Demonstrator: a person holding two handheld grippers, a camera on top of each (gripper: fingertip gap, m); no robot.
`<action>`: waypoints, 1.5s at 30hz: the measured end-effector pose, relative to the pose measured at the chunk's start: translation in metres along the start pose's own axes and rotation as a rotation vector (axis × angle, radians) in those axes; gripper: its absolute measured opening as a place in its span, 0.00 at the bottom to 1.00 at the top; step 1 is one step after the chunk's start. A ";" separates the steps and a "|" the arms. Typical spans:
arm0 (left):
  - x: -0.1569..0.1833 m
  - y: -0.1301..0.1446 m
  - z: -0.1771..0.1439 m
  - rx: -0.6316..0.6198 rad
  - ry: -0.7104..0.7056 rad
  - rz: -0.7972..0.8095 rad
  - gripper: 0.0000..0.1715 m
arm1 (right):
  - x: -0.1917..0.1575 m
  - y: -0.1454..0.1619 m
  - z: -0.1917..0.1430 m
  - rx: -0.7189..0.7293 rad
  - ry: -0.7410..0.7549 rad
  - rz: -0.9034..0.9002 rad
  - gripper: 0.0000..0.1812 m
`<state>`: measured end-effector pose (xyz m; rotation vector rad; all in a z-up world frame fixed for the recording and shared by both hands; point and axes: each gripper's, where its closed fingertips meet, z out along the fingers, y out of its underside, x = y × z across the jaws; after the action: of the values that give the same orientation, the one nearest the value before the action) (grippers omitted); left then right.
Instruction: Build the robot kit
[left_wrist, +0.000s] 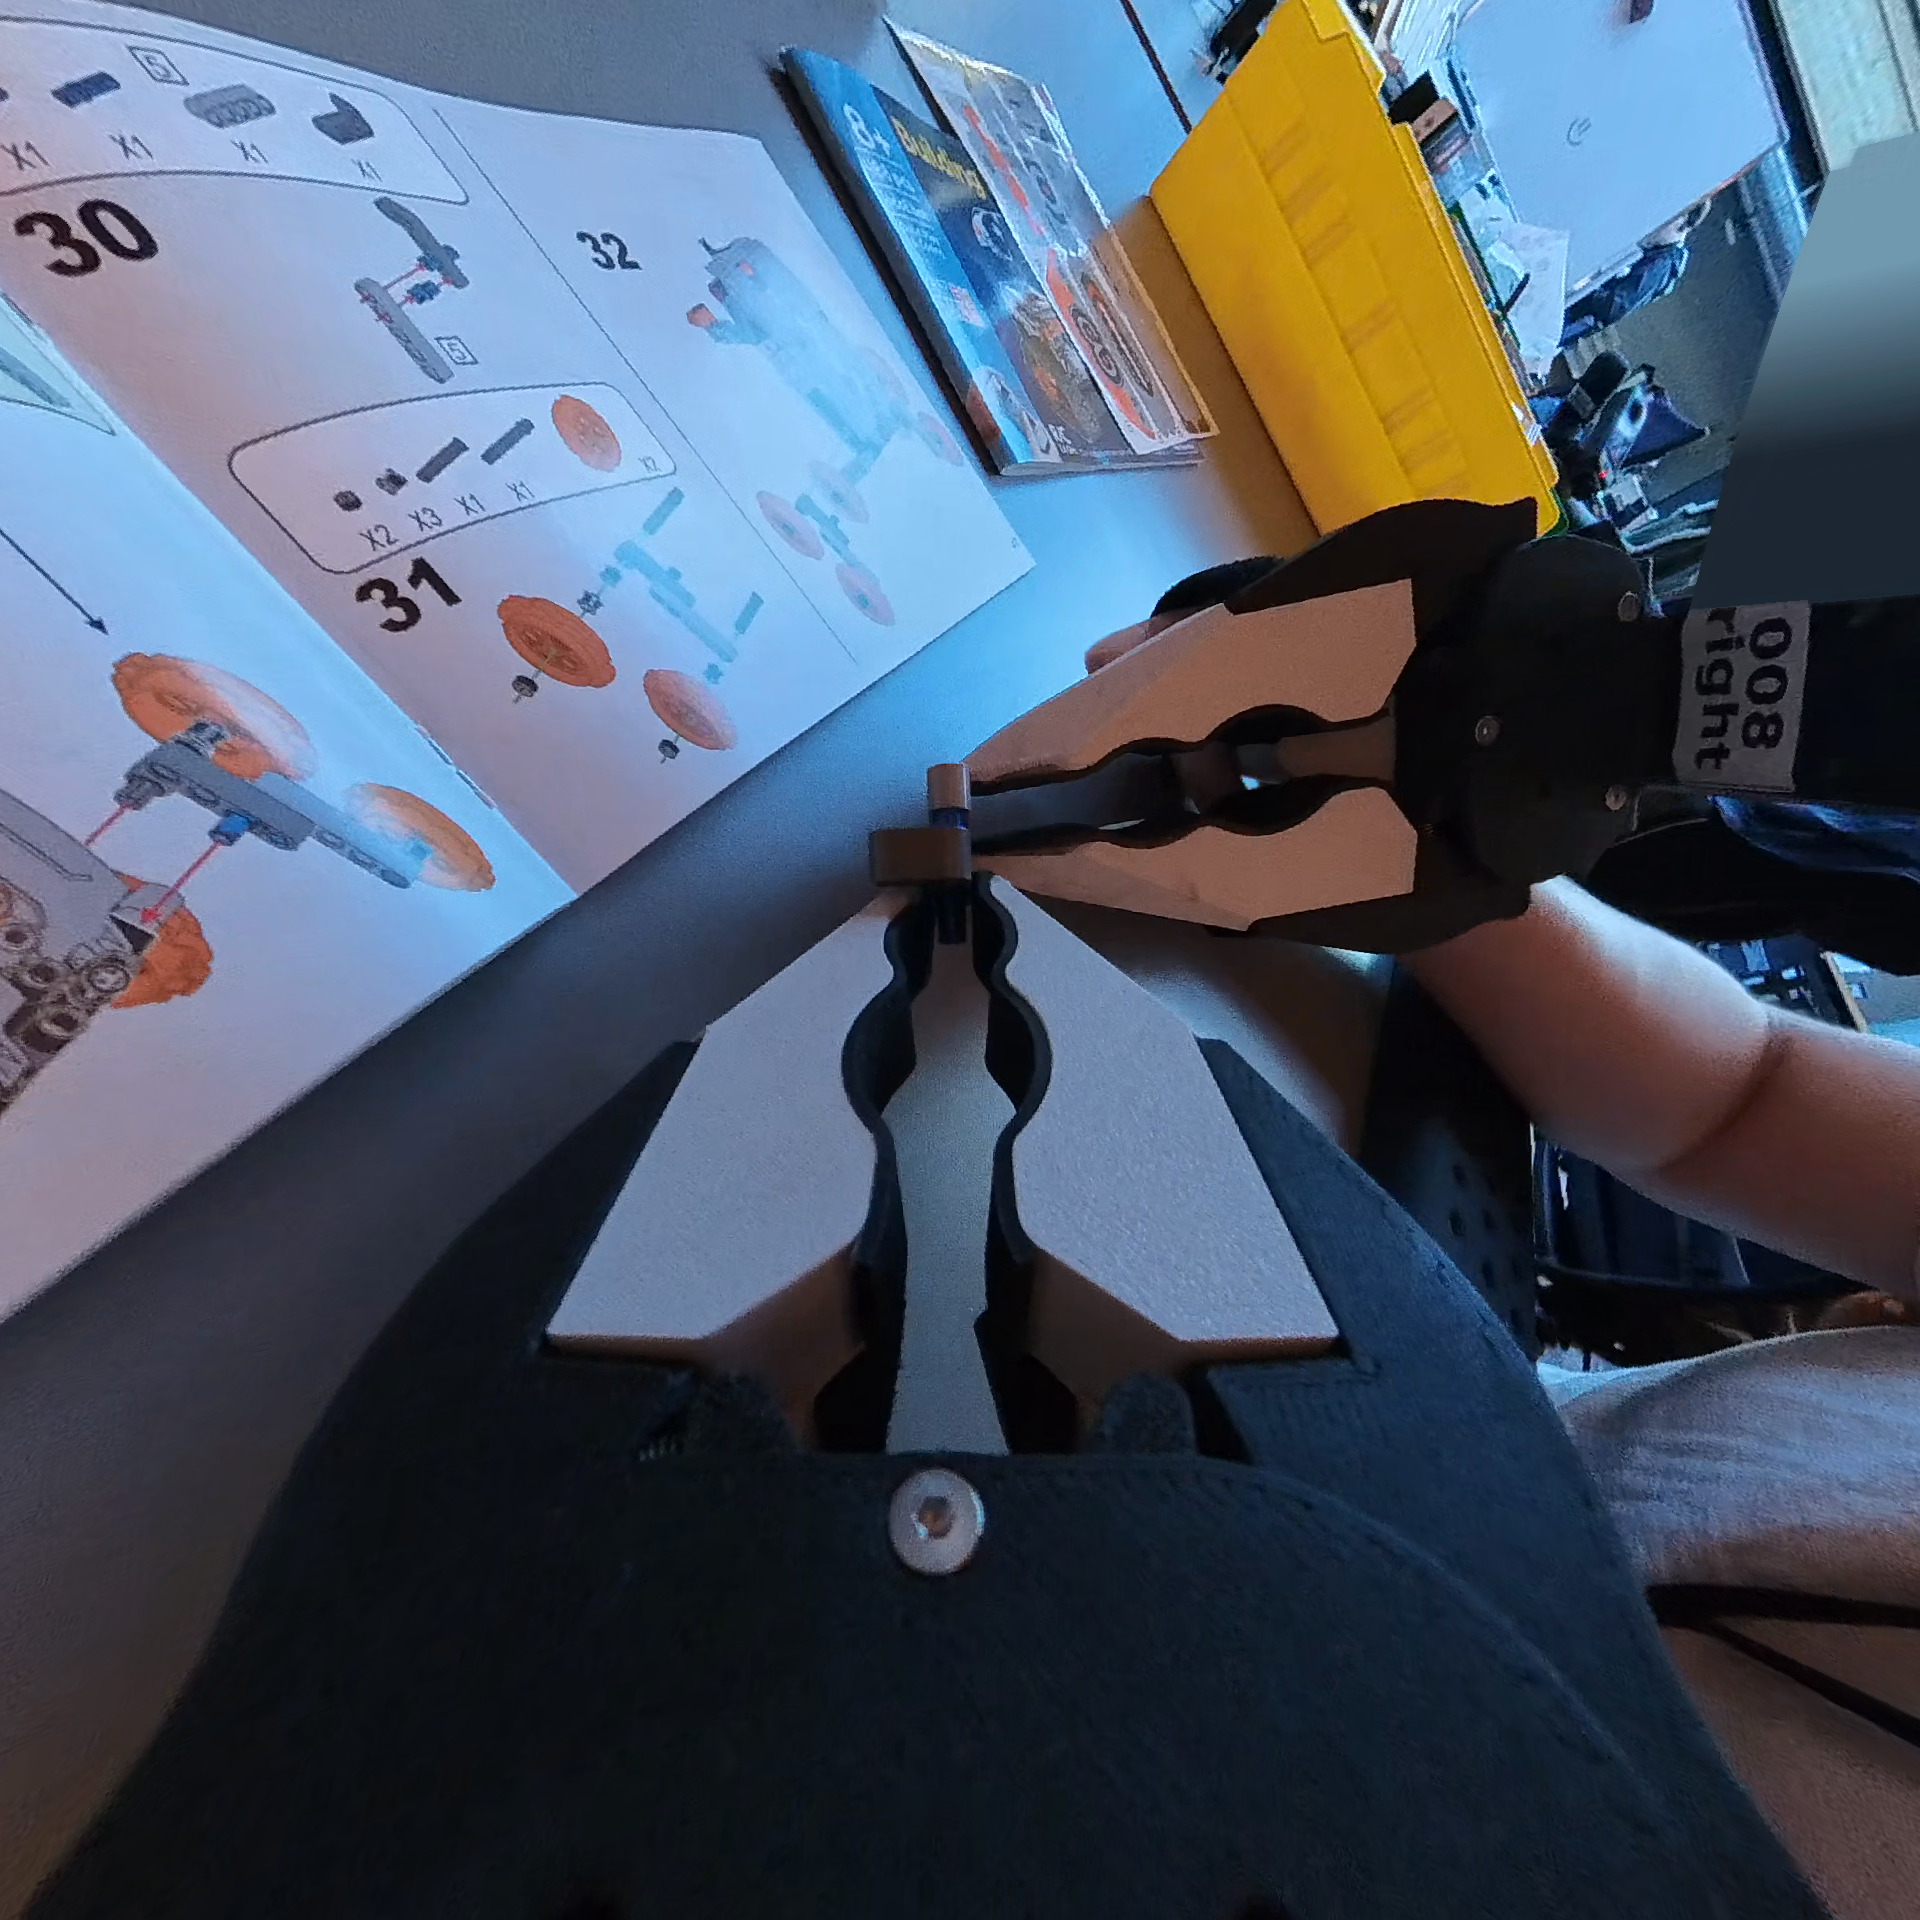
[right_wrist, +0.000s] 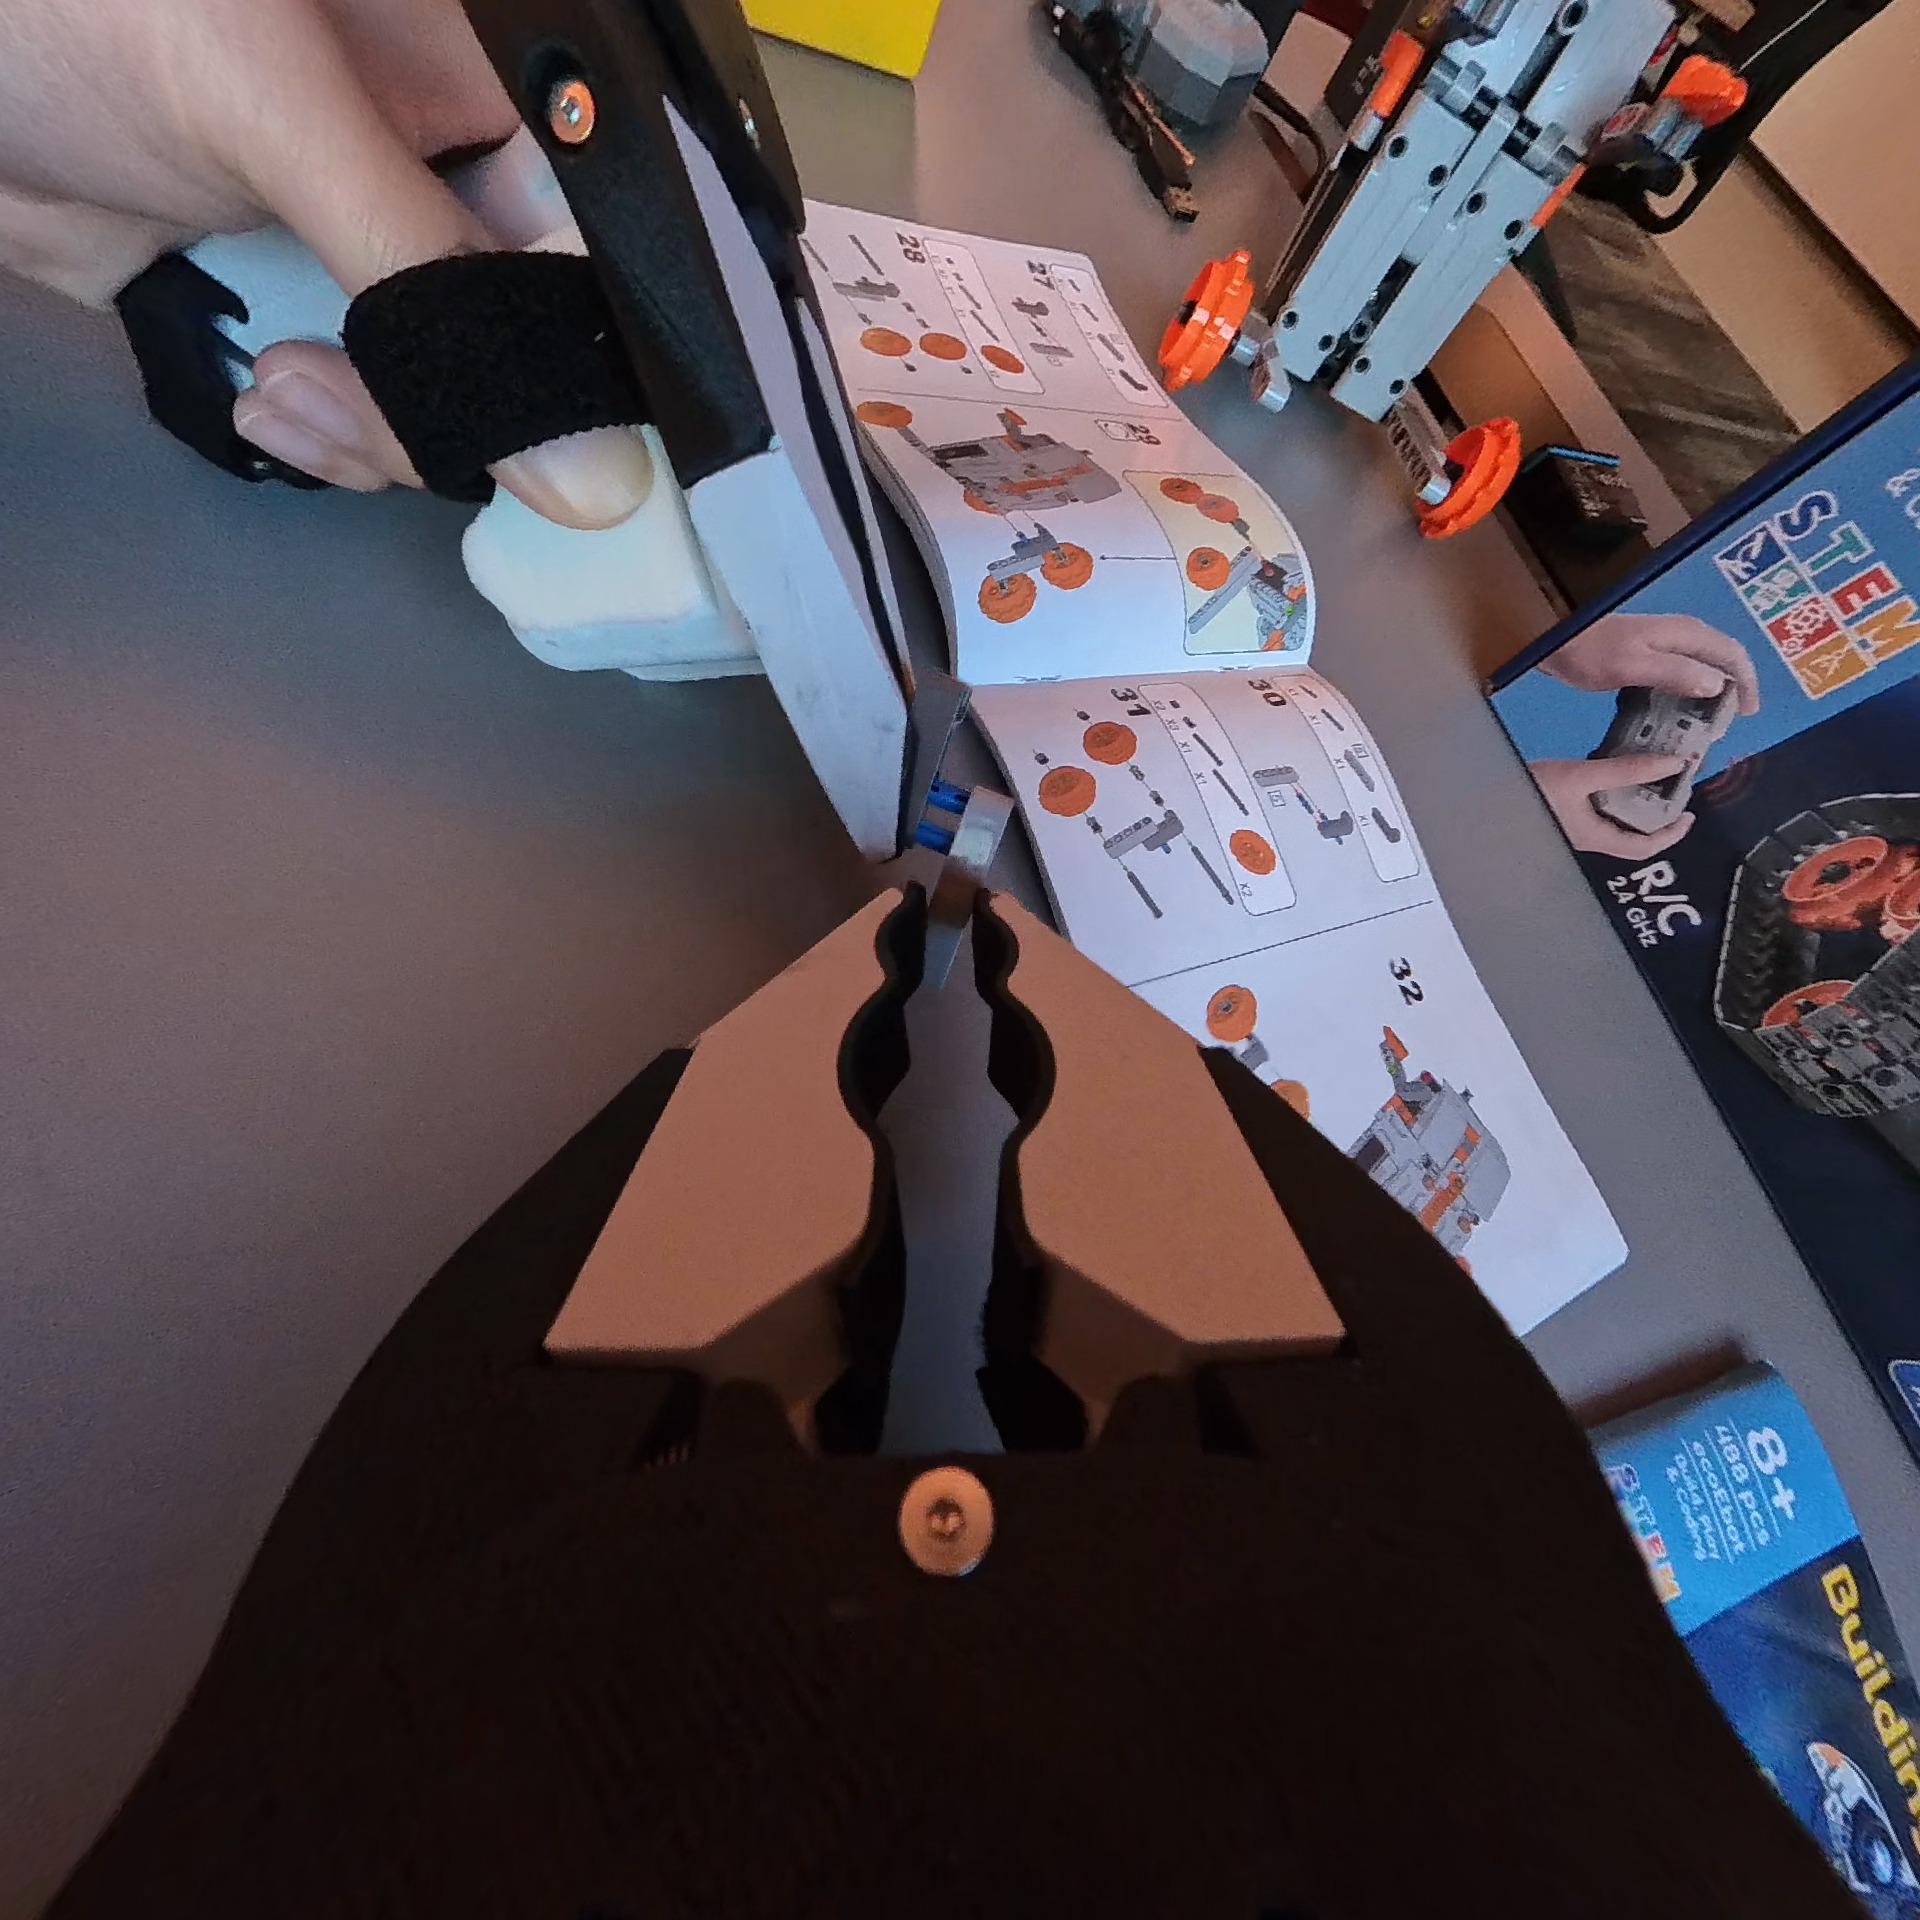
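We see our left tool (left_wrist: 948, 914), matte black printed plastic w/ pale wedge pads, nipped shut on a small blue plastic pin (left_wrist: 948, 920). Right tool (right_wrist: 948, 914) clamps the flat grey plastic beam (right_wrist: 961, 862) edge-on; the two parts meet between the tips, above the smooth grey table (right_wrist: 364, 883). Glossy white instruction booklet (left_wrist: 436, 499) lies open just beside. Left view alone shows the ribbed yellow plastic bin (left_wrist: 1340, 260). Right view alone: grey brick-built vehicle w/ orange wheels (right_wrist: 1434, 249), dark blue cardboard box (right_wrist: 1766, 790), and a hand (right_wrist: 260, 208) strapped to the left tool.
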<state>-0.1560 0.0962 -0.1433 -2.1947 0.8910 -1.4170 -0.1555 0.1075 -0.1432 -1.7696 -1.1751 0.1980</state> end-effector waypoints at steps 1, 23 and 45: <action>-0.001 0.001 0.000 -0.010 -0.004 0.007 0.02 | -0.002 0.002 0.000 -0.012 -0.021 0.003 0.04; 0.004 0.009 0.008 -0.106 -0.043 0.185 0.02 | -0.011 0.011 -0.010 0.005 -0.304 0.086 0.21; 0.022 0.033 -0.003 -0.242 0.114 0.166 0.02 | -0.026 -0.017 -0.018 0.083 -0.660 -0.040 0.07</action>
<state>-0.1627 0.0567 -0.1475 -2.1634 1.3144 -1.4295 -0.1692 0.0771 -0.1293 -1.6496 -1.6286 0.8423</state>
